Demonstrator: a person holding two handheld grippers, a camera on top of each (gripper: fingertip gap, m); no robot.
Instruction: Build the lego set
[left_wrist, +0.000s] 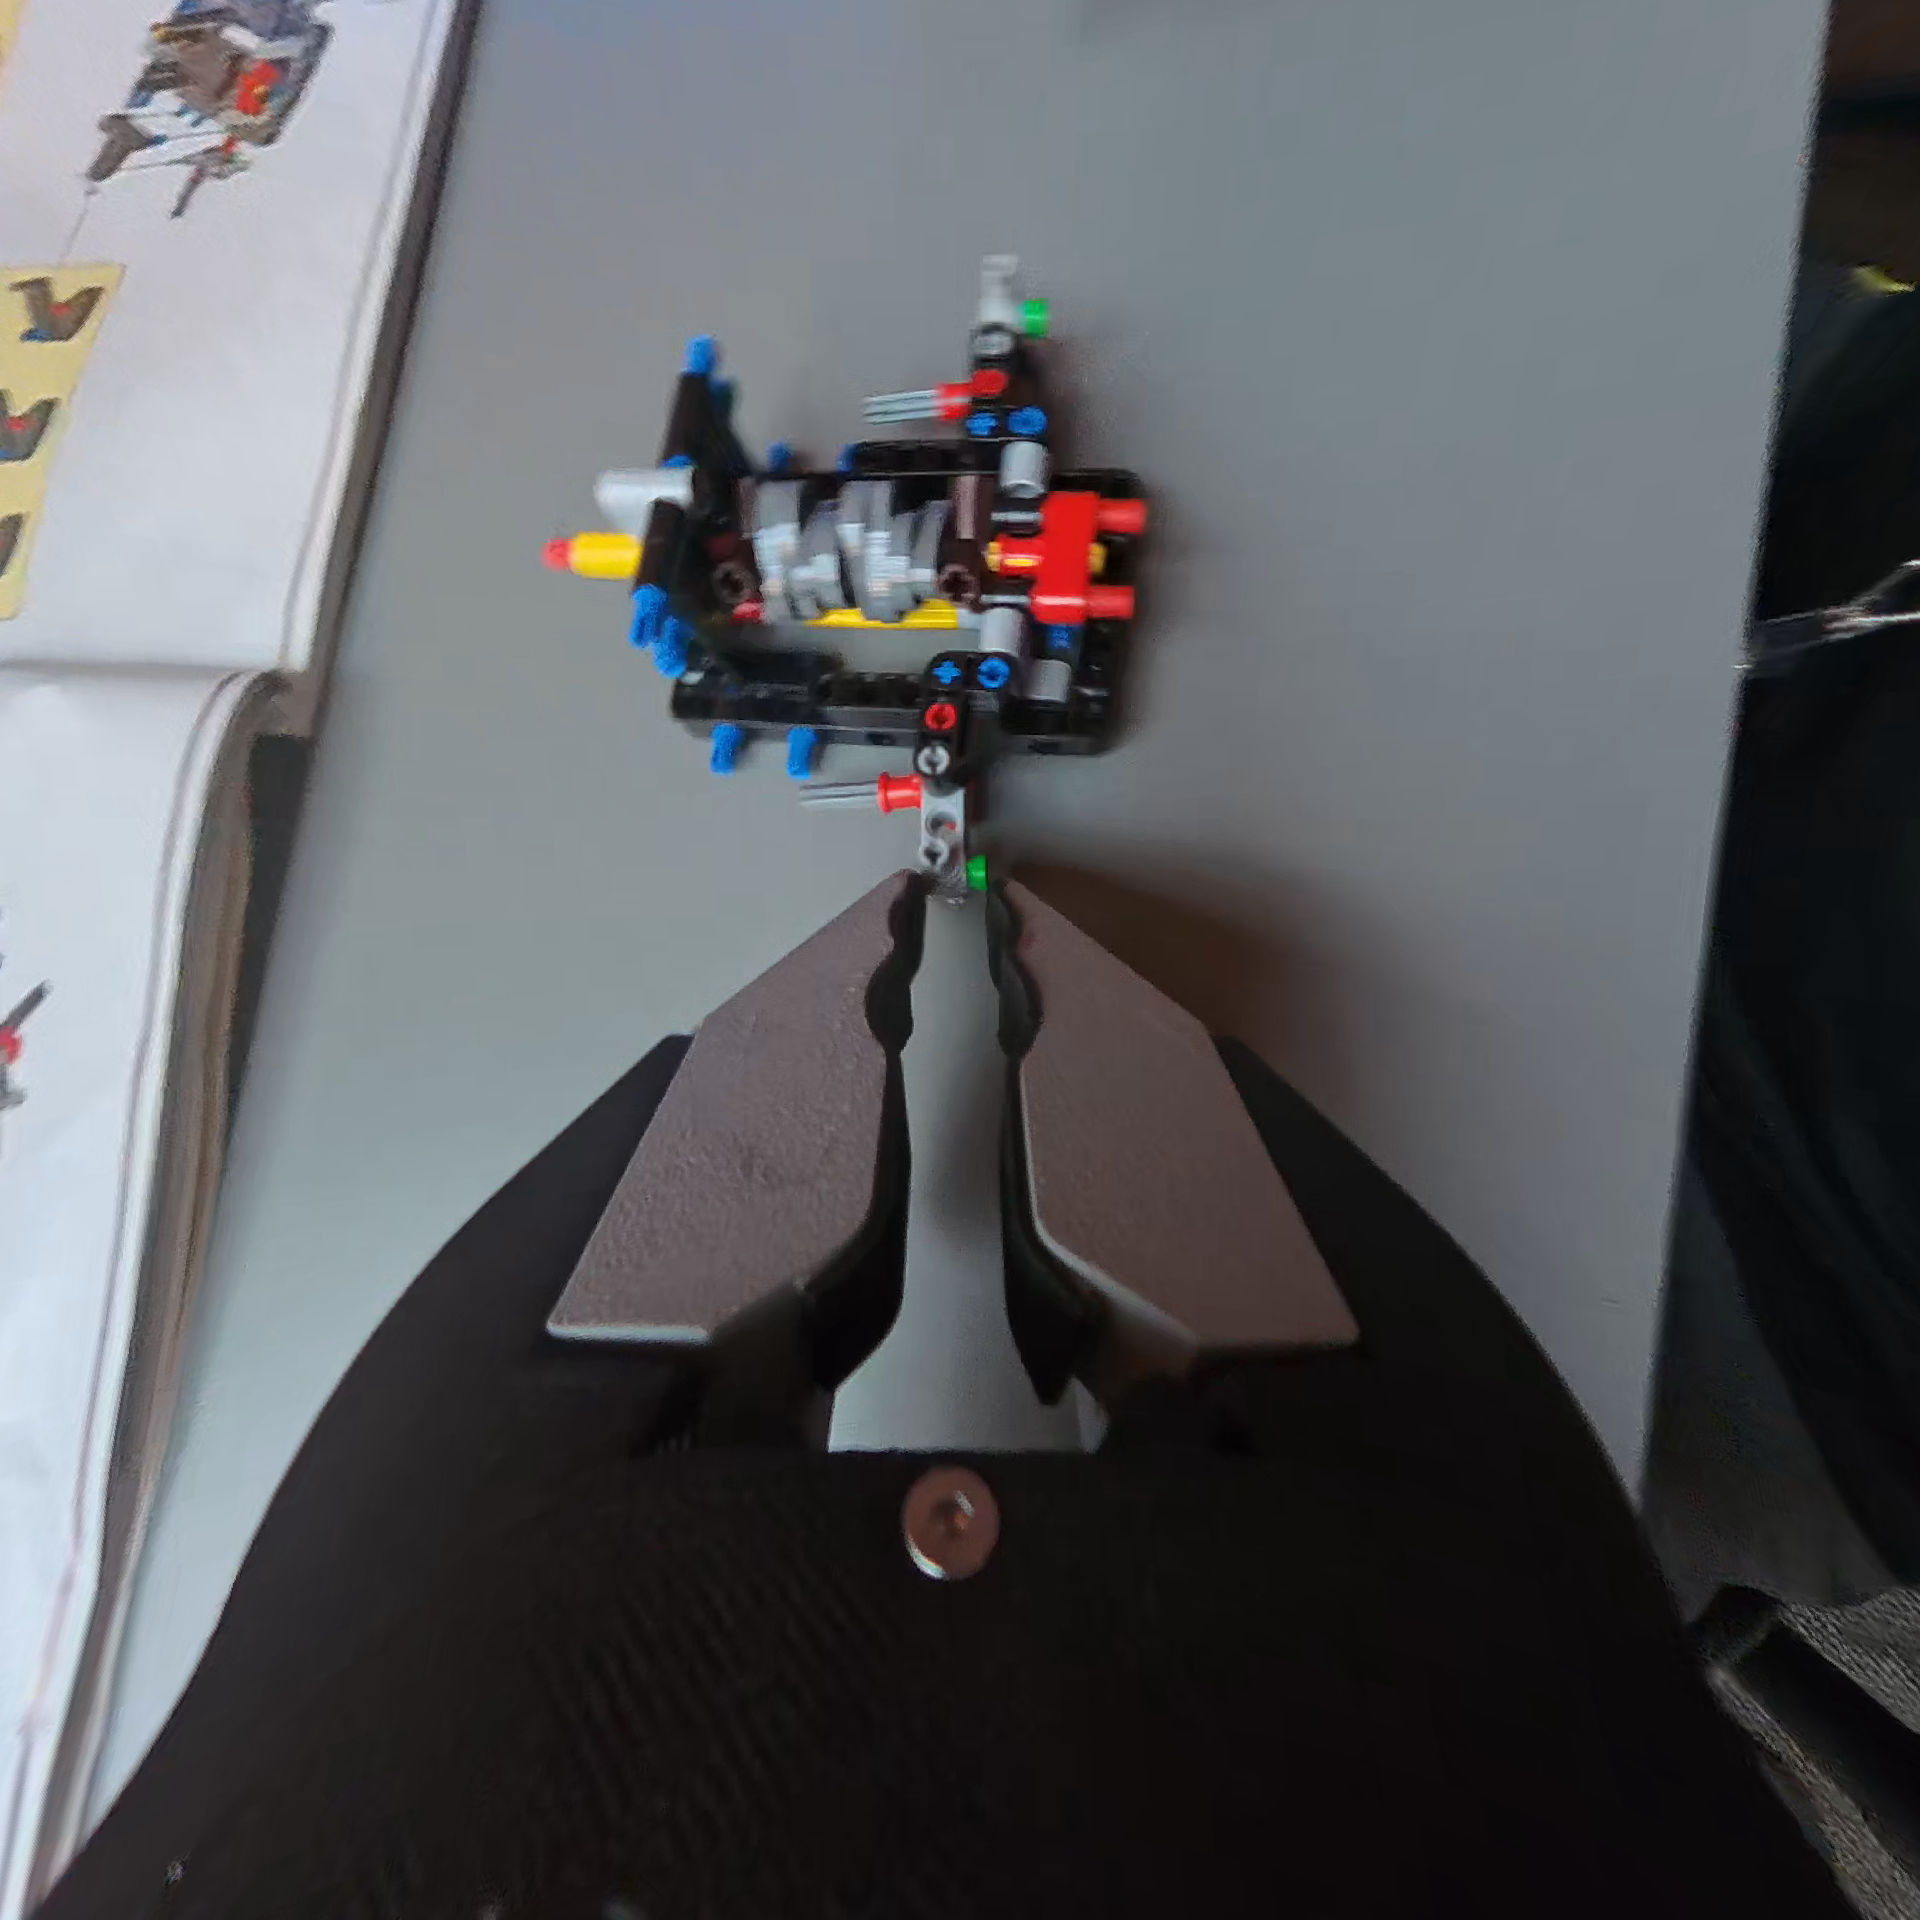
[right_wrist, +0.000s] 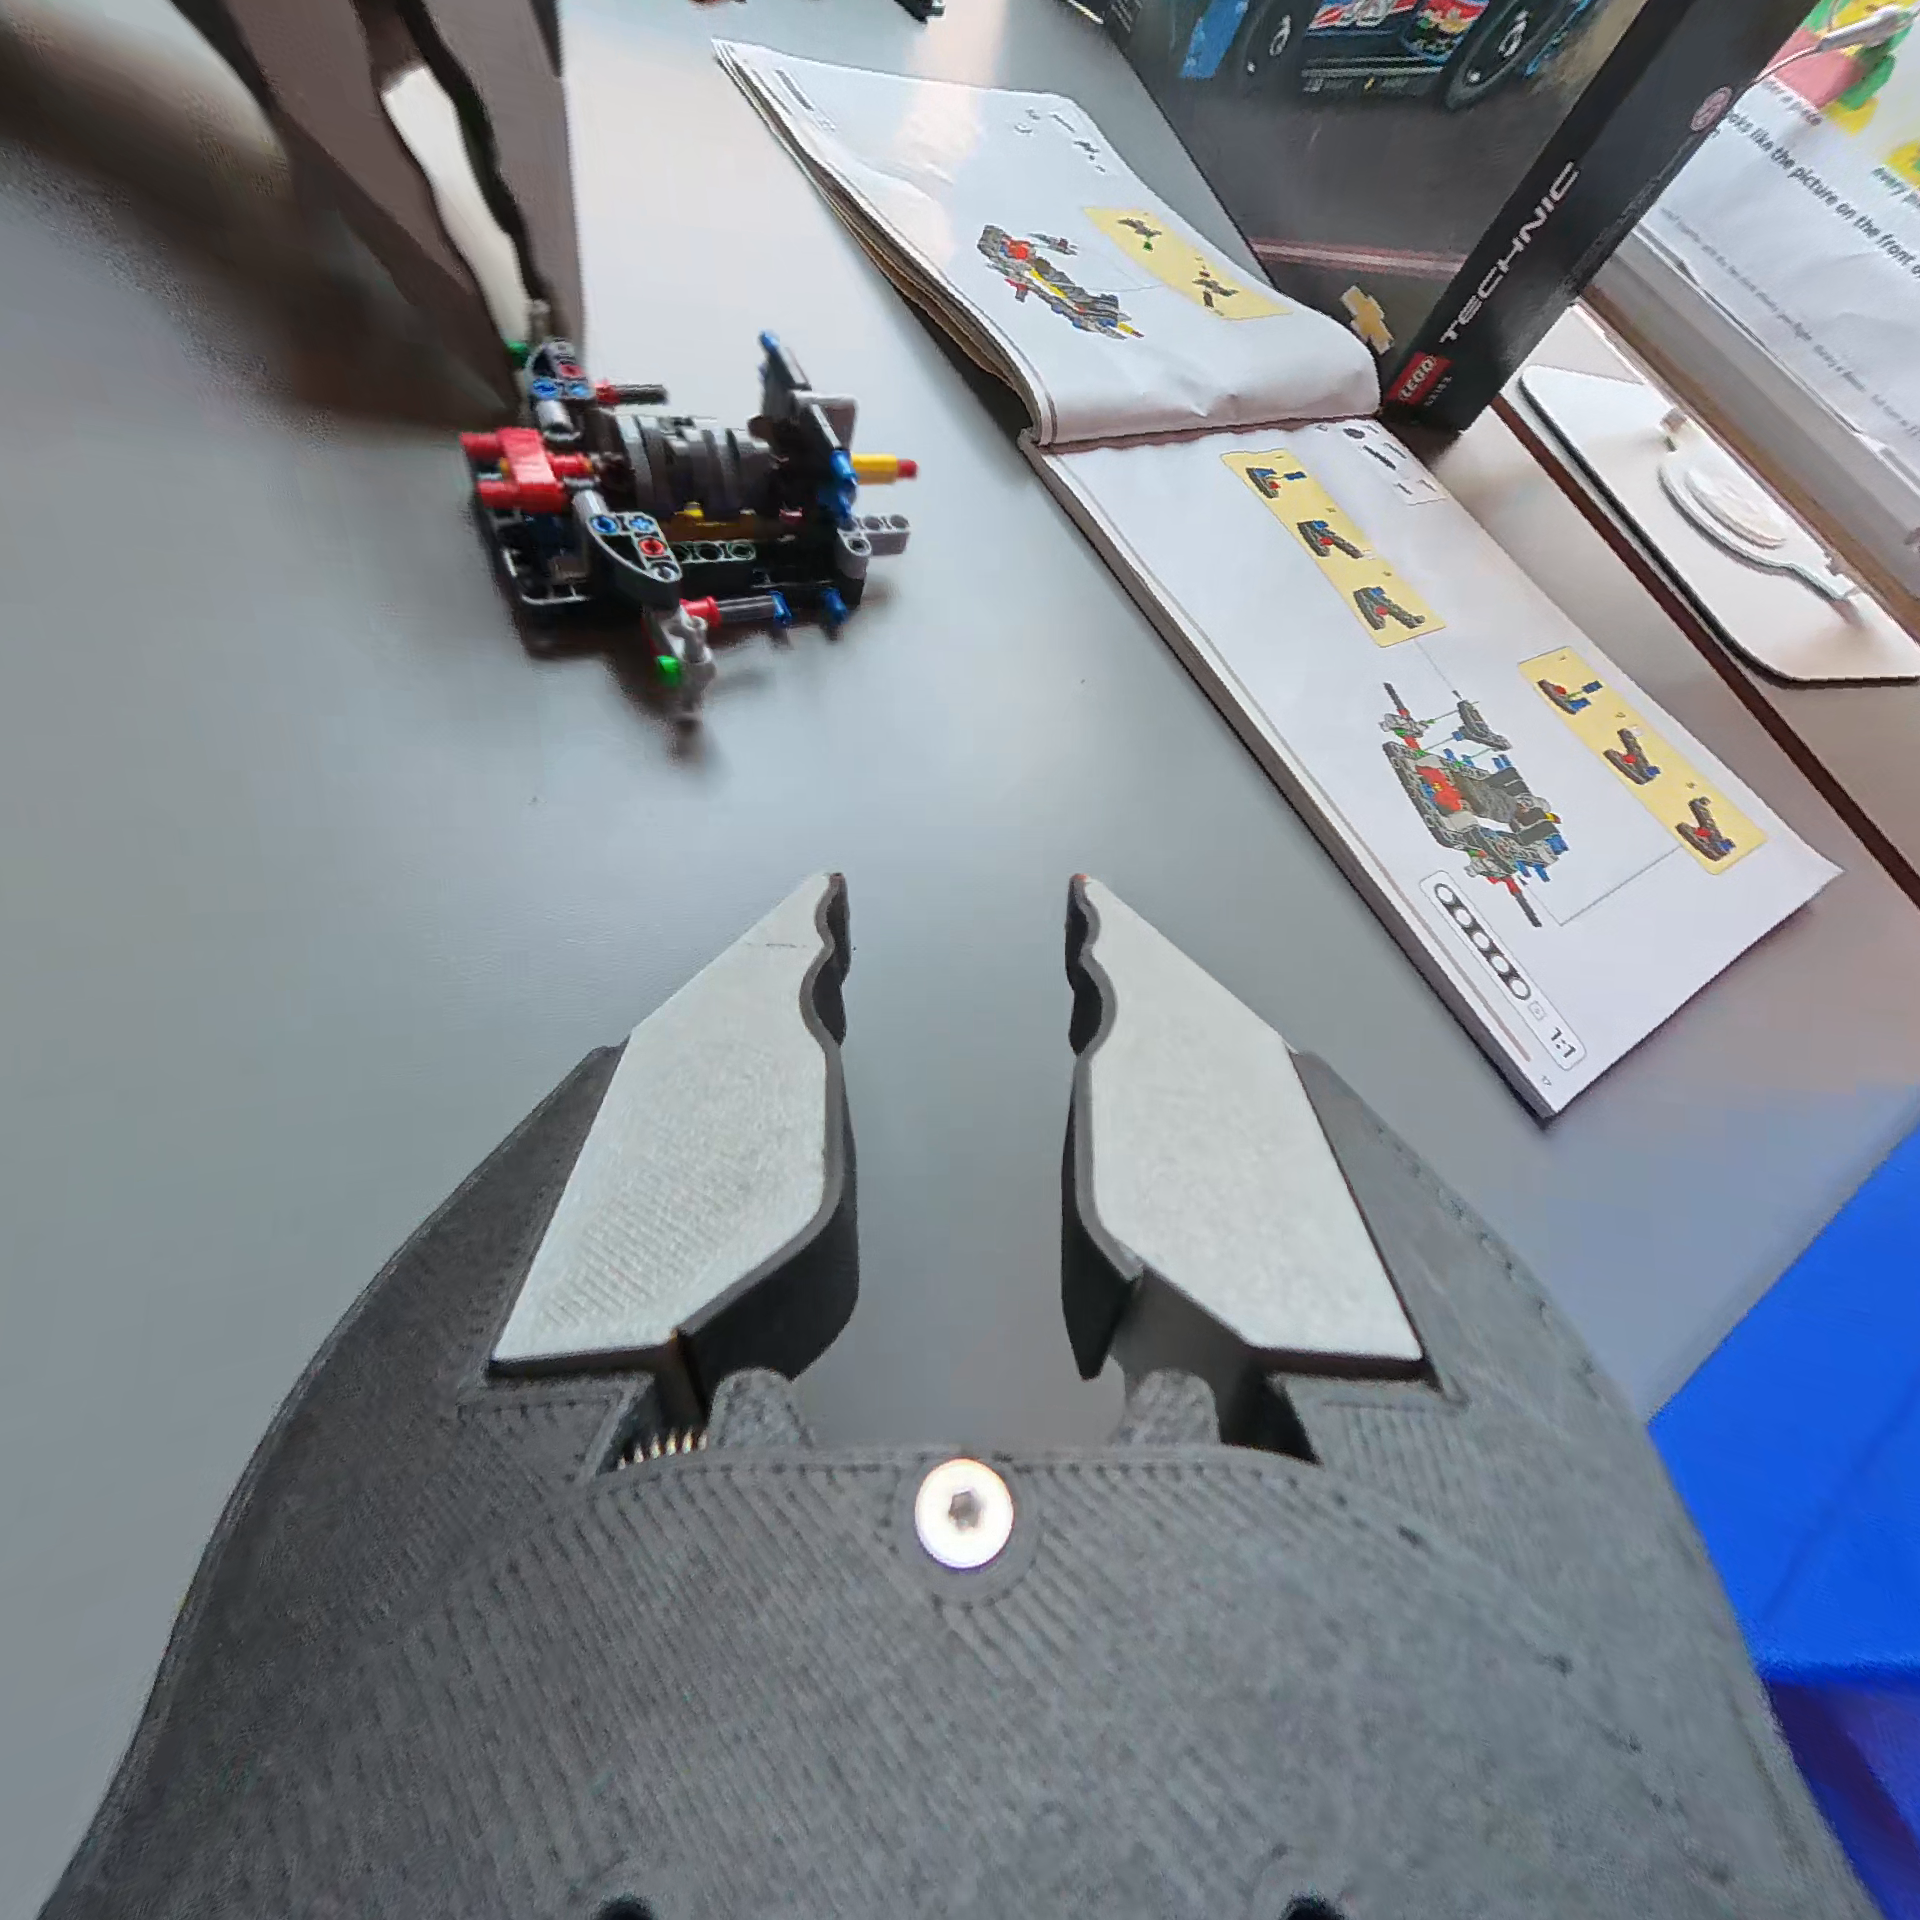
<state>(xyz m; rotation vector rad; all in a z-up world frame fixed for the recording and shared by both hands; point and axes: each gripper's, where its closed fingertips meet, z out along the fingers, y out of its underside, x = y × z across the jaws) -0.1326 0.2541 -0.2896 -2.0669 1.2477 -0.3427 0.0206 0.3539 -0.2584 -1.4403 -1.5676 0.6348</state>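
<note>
The part-built lego model lies on the grey table. It has a black frame, grey gears, and red, blue and yellow pins. My left gripper is closed down on the small grey connector with a green pin at the model's near end. In the right wrist view the model lies ahead to the left, with the left gripper's fingers reaching down to its far end. My right gripper is open and empty, well short of the model.
An open instruction booklet lies to the right of the model and also shows at the left edge of the left wrist view. A black lego box stands behind it. A blue bin is at the right. The table edge runs along the right. Tip to tip, the grippers are about 20 centimetres apart.
</note>
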